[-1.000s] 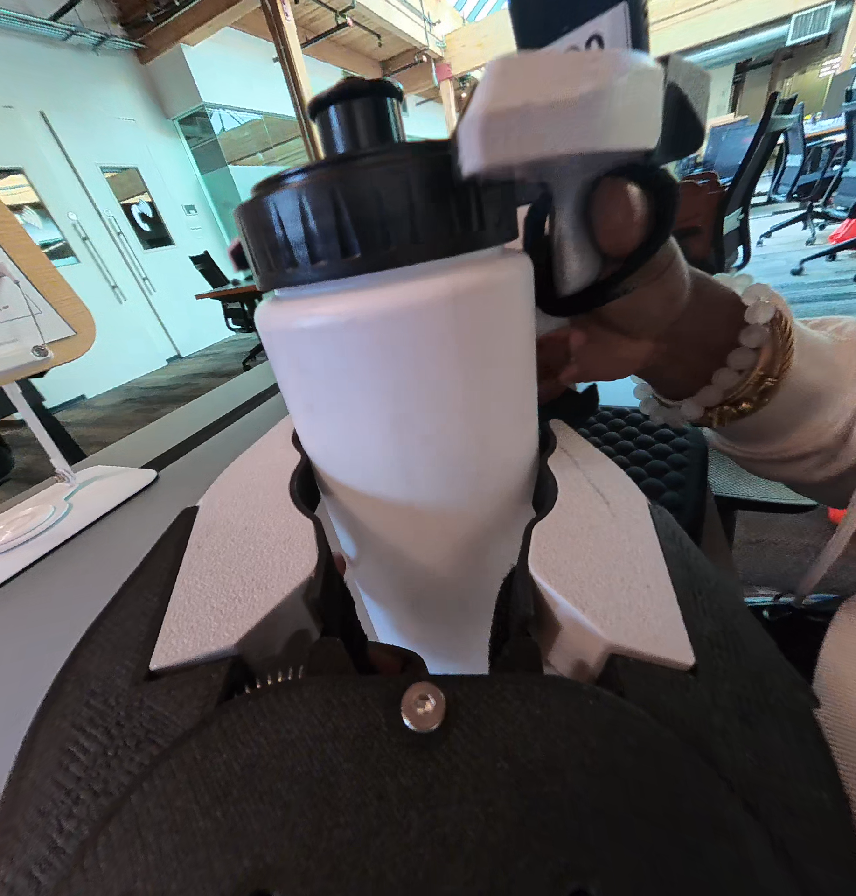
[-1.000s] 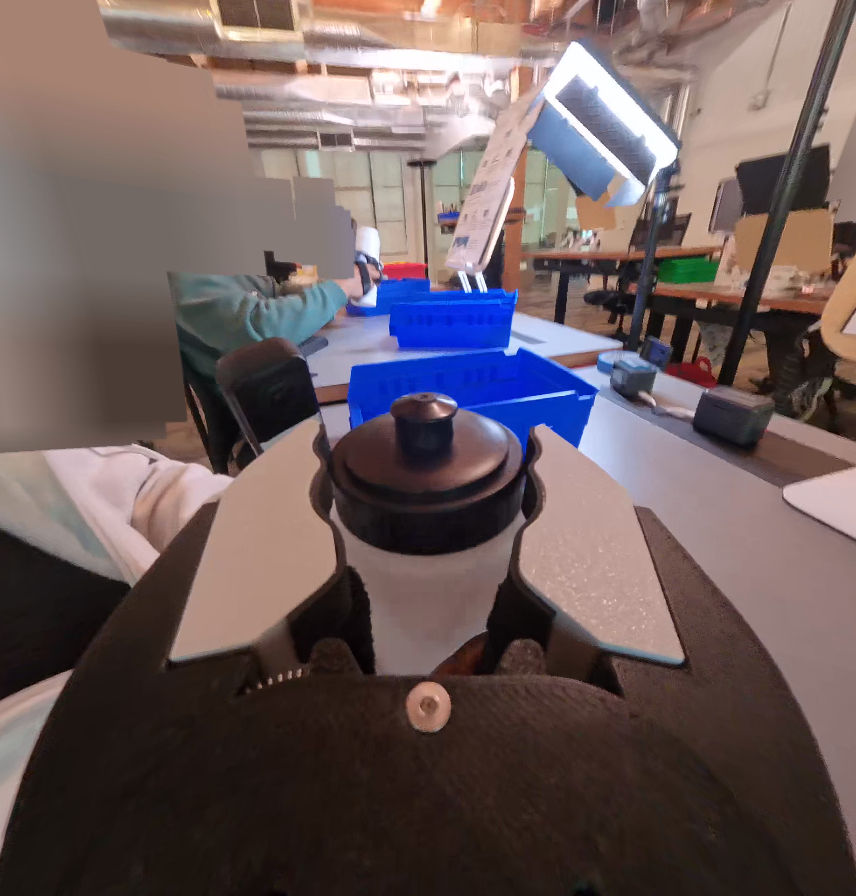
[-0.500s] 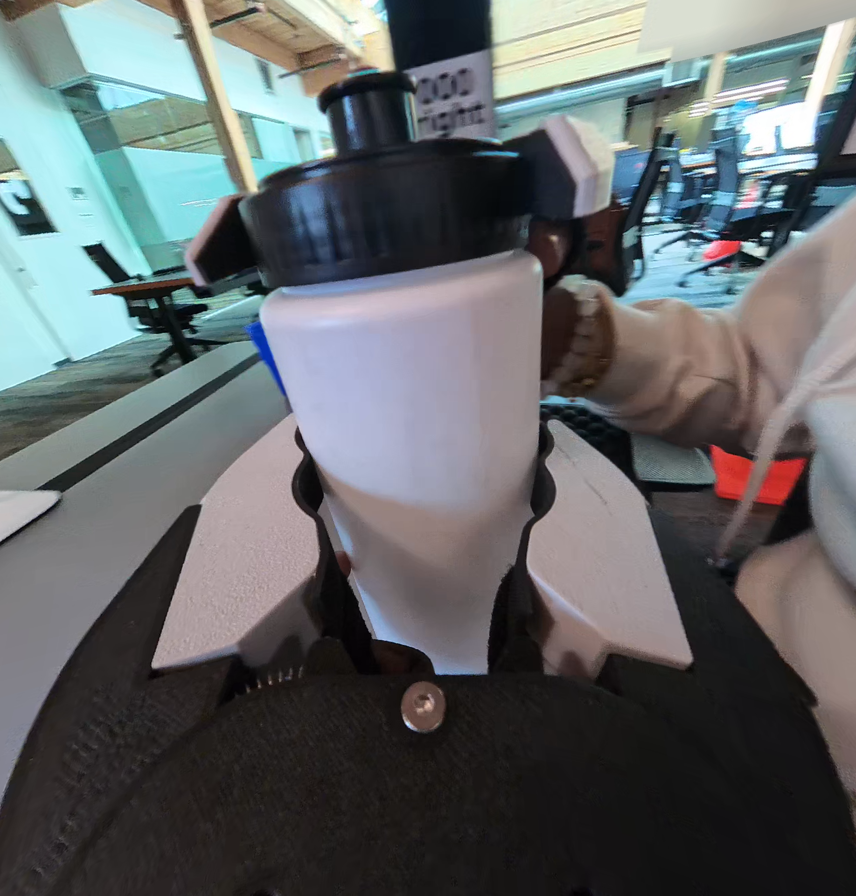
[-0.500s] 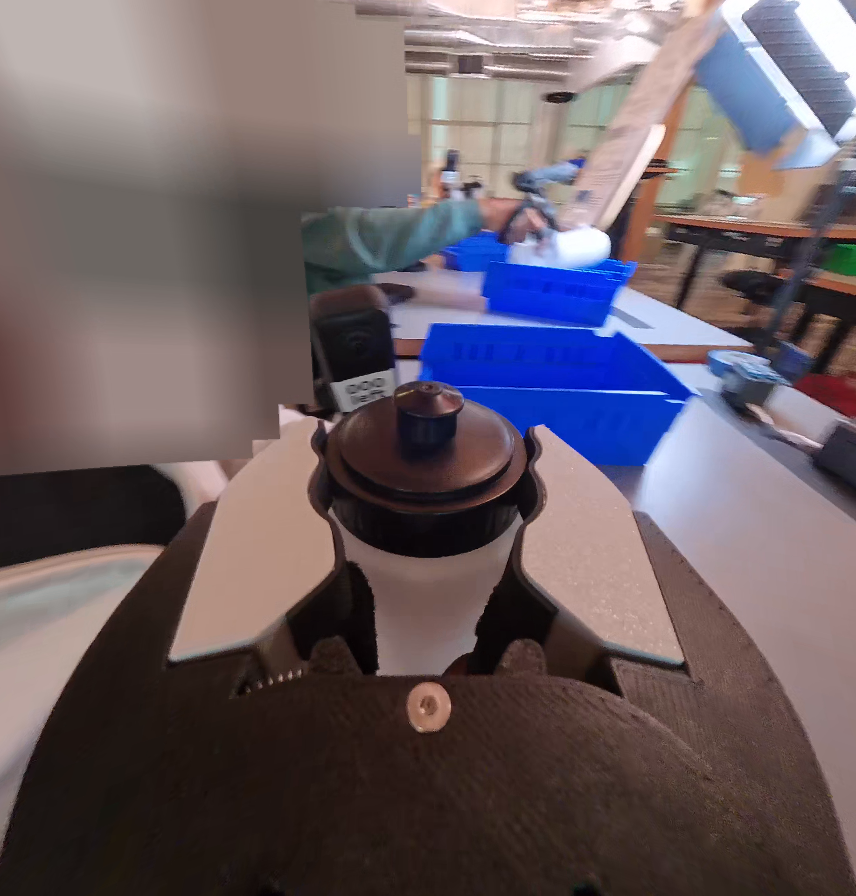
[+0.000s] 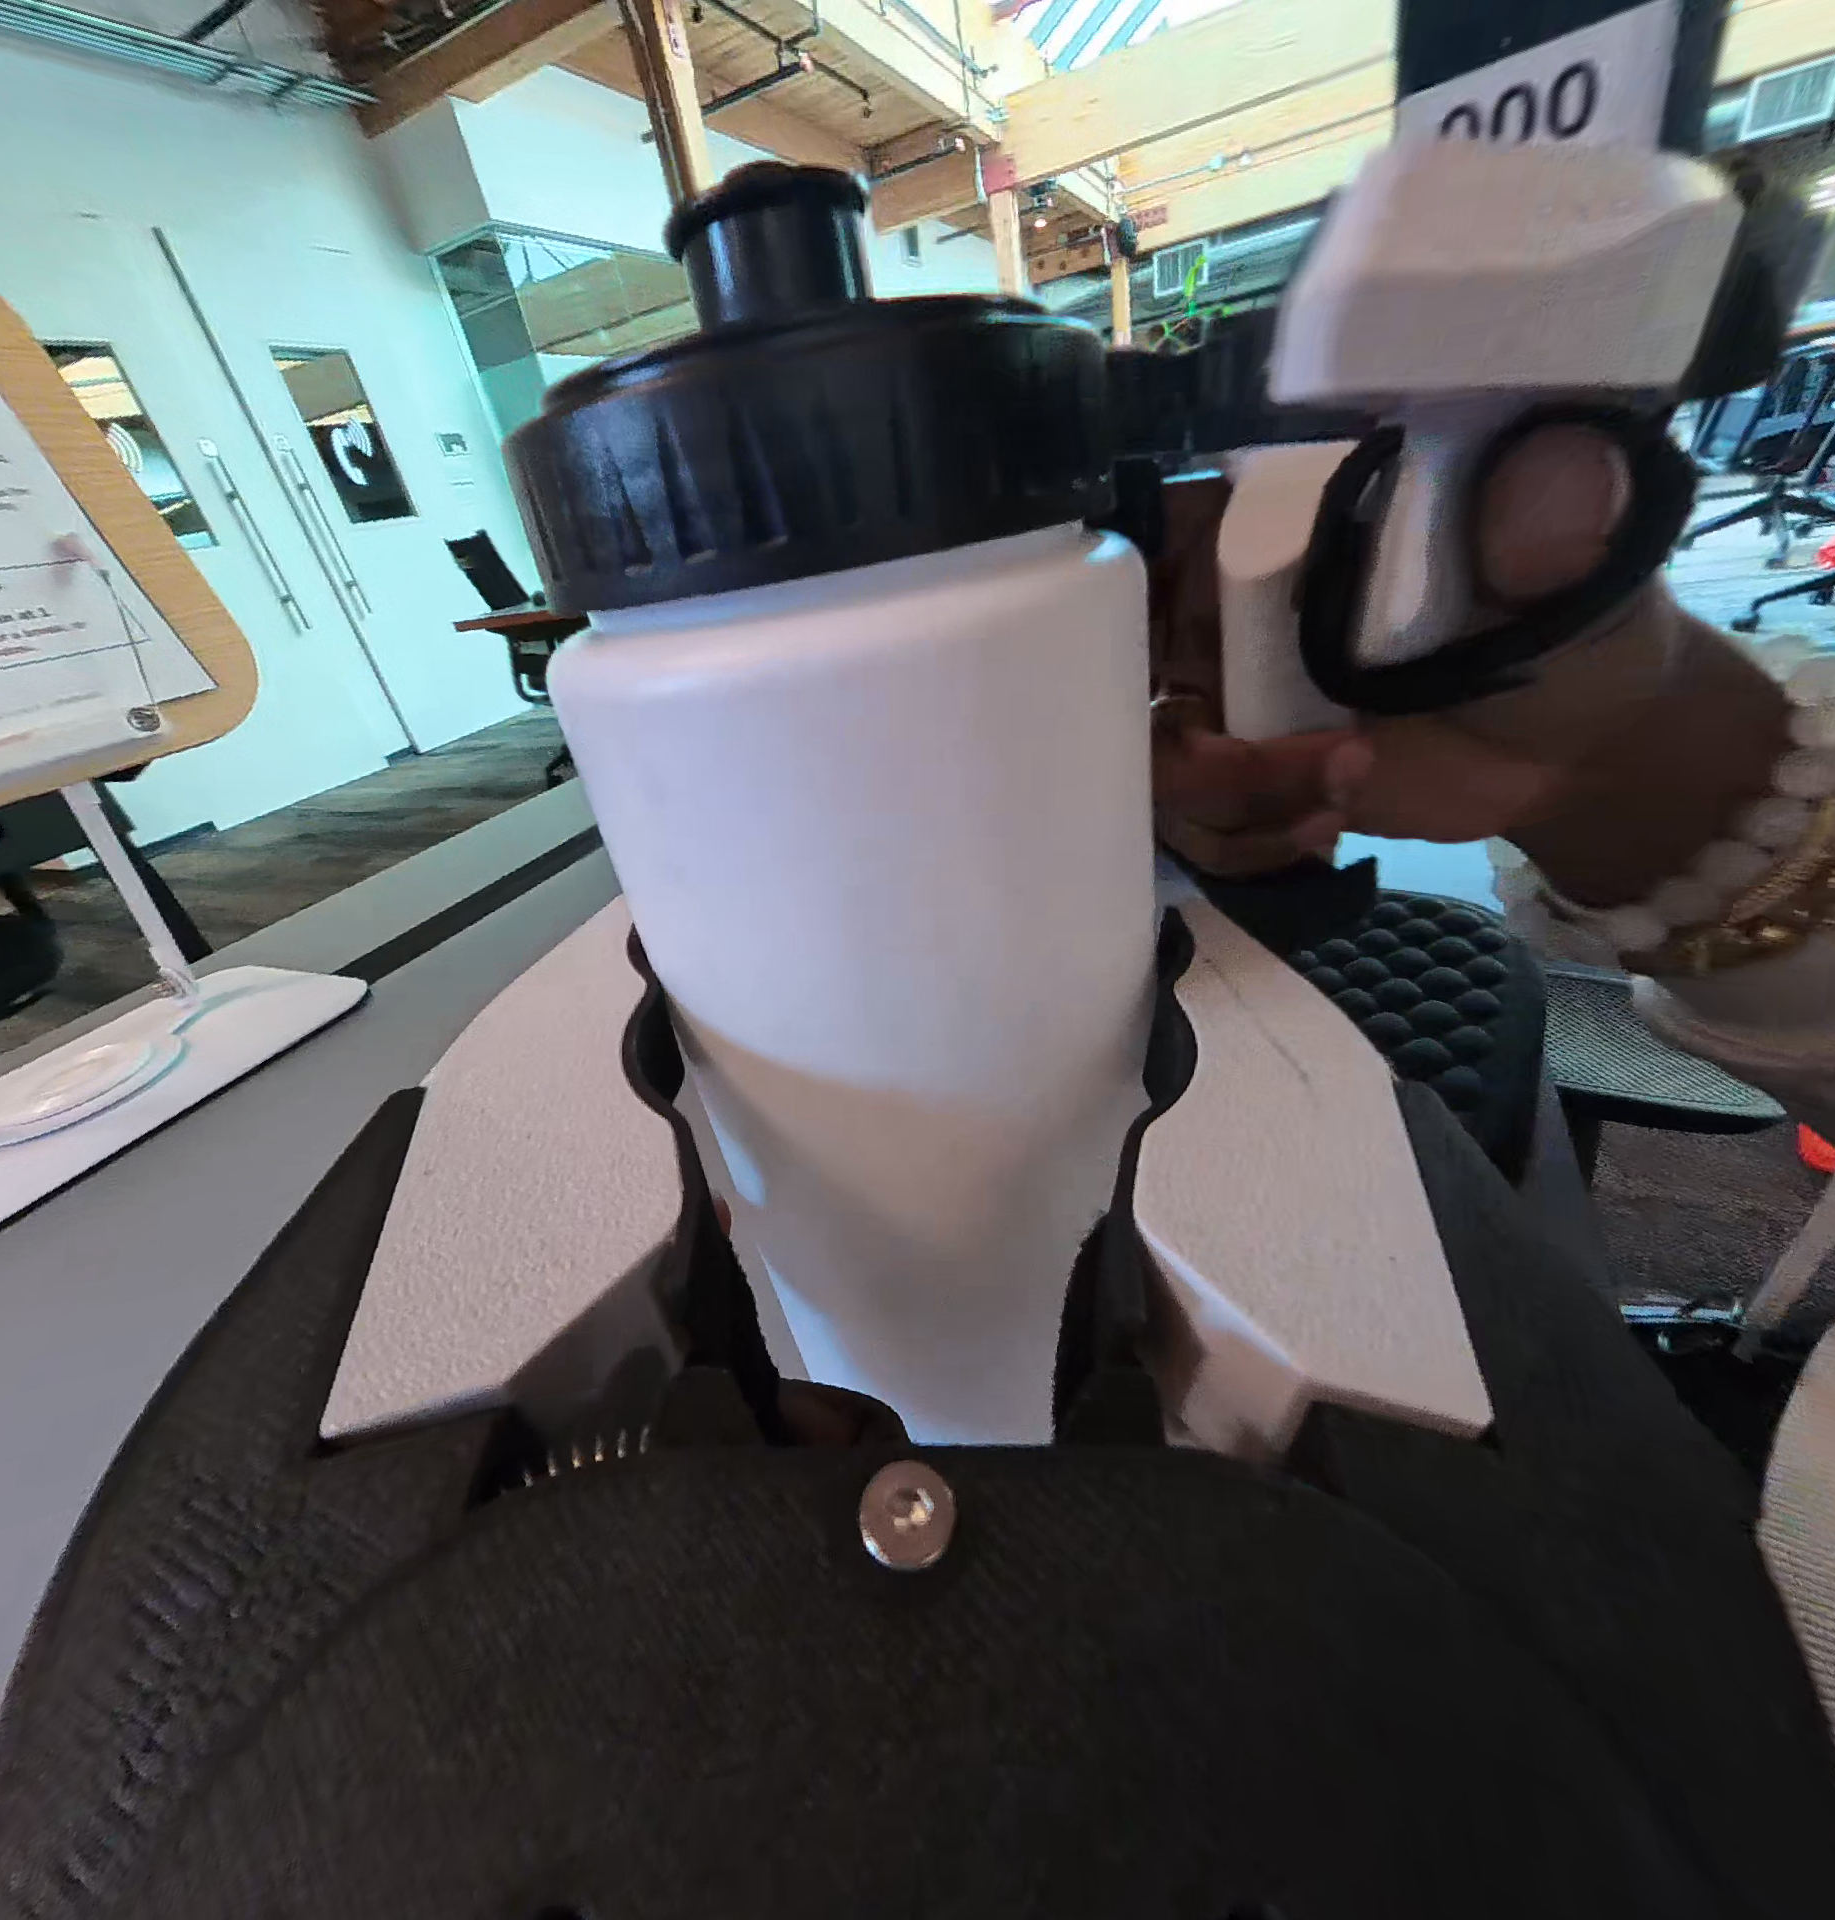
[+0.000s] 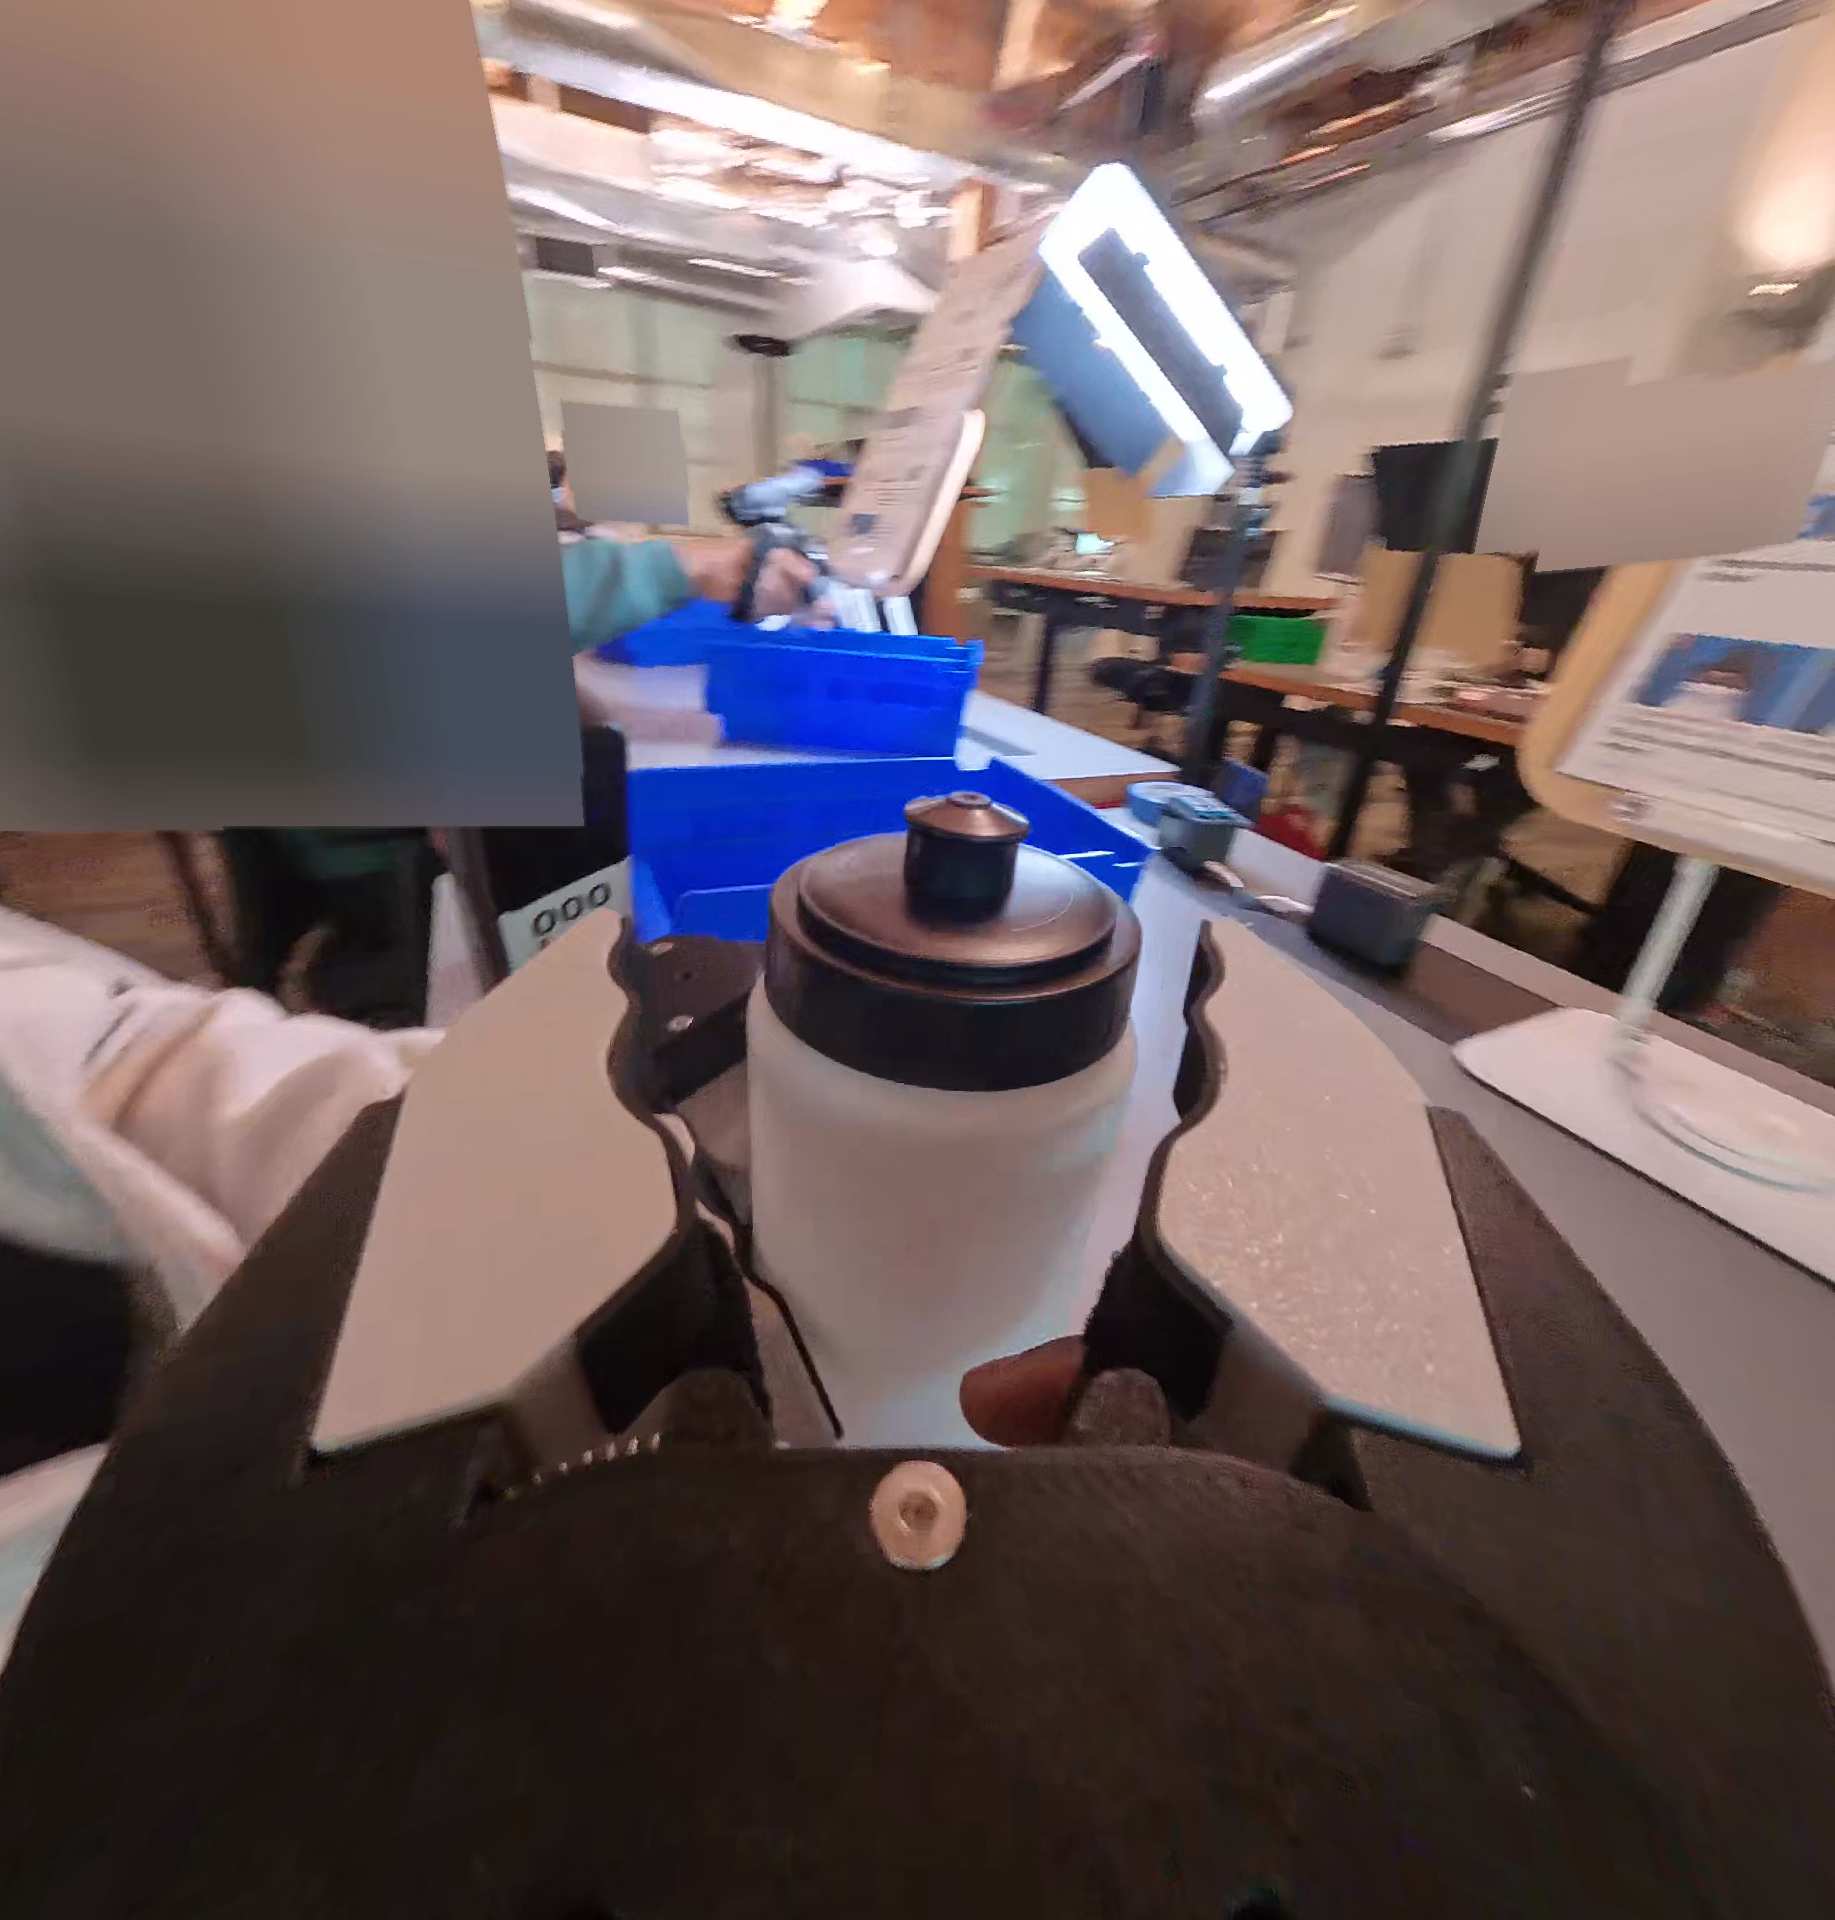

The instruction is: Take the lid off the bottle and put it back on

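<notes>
The left tool [image 5: 908,1049] is clamped on the lower body of the white plastic squeeze bottle [image 5: 871,852], its two pale fingers [image 5: 539,1195] pressed against either side, holding the bottle upright above the grey desk [image 5: 165,1288]. The ribbed black screw lid with a pull spout [image 5: 809,457] sits on the bottle's neck, its lower edge meeting the white shoulder.

In the right wrist view the right tool [image 6: 918,1049] stands with its fingers [image 6: 1297,1195] apart: a gap shows between each inner edge and the lid [image 6: 949,966], wider on the right side, so nothing is gripped there. The lid lies between the fingertips, roughly level with them. In the left wrist view that right tool [image 5: 1495,270] appears blurred just right of the lid, held by a hand [image 5: 1515,727] wearing bead bracelets.

Open room lies to the left over the bare desk as far as a white stand base [image 5: 113,1070] carrying a wooden sign board [image 5: 92,582]. Ahead in the right wrist view, a blue plastic bin [image 6: 788,831] sits behind the bottle
</notes>
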### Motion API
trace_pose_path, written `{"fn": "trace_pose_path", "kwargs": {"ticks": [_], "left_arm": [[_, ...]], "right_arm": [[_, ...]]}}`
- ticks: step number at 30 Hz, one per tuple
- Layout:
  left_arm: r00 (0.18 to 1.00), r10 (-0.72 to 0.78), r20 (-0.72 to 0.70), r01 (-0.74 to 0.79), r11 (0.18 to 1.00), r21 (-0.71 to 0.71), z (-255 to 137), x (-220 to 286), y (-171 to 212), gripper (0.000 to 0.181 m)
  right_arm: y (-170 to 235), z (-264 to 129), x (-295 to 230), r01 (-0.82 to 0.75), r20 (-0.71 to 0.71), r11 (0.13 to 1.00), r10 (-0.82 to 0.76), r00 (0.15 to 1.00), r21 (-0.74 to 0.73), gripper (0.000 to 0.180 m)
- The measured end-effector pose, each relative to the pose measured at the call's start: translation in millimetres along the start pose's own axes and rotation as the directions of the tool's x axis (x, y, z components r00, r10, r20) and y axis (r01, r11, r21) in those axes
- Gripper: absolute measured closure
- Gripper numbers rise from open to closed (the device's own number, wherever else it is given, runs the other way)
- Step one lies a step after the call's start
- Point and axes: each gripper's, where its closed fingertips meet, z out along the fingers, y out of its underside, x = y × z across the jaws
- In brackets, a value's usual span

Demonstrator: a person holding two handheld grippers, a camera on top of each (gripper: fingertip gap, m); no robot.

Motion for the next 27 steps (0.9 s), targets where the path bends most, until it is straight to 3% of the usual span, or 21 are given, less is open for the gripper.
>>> {"fn": "trace_pose_path", "kwargs": {"ticks": [3, 6, 11, 15, 18, 20, 23, 27], "left_arm": [[1.0, 0.009, 0.003, -0.009, 1.0, 0.002, 0.6, 0.8, -0.1, 0.091], [1.0, -0.001, -0.01, 0.002, 1.0, 0.005, 0.1, 0.6, -0.1, 0.091], [0.996, -0.018, -0.09, 0.02, 1.0, 0.02, -2.1, 6.4, -1.3, 0.092], [0.987, -0.02, -0.161, 0.026, 0.999, 0.035, -4.1, 15.6, -3.1, 0.092], [0.987, -0.035, -0.16, 0.041, 0.999, 0.035, -3.9, 13.9, -2.9, 0.092], [0.987, -0.038, -0.153, 0.044, 0.998, 0.035, -4.0, 12.5, -2.9, 0.092], [0.991, -0.013, -0.135, 0.018, 0.999, 0.04, -3.0, 13.9, -3.1, 0.092], [0.994, -0.009, -0.108, 0.013, 0.999, 0.039, -1.8, 11.7, -2.7, 0.091]], "right_arm": [[1.7, 4.1, 2.3, 0.003, -0.107, 1.0, -0.006, 0.994, -0.025, 0.088], [3.6, 6.9, 7.6, 0.041, -0.107, 0.998, -0.046, 0.993, -0.045, 0.106], [4.5, 5.9, -0.1, 0.022, 0.176, 0.997, -0.008, 0.984, -0.075, 0.106], [3.3, -1.1, -11.9, 0.007, 0.502, 0.996, 0.039, 0.864, -0.089, 0.107], [2.4, -1.1, -12.2, -0.024, 0.615, 0.998, 0.057, 0.786, -0.063, 0.107], [3.4, 1.7, -9.8, -0.063, 0.598, 0.995, 0.1, 0.795, -0.083, 0.105], [-2.5, 6.2, 2.3, -0.093, 0.389, 0.995, 0.097, 0.916, -0.03, 0.08], [-3.6, 2.4, -3.7, -0.048, 0.087, 0.999, 0.05, 0.995, -0.021, 0.08]]}}
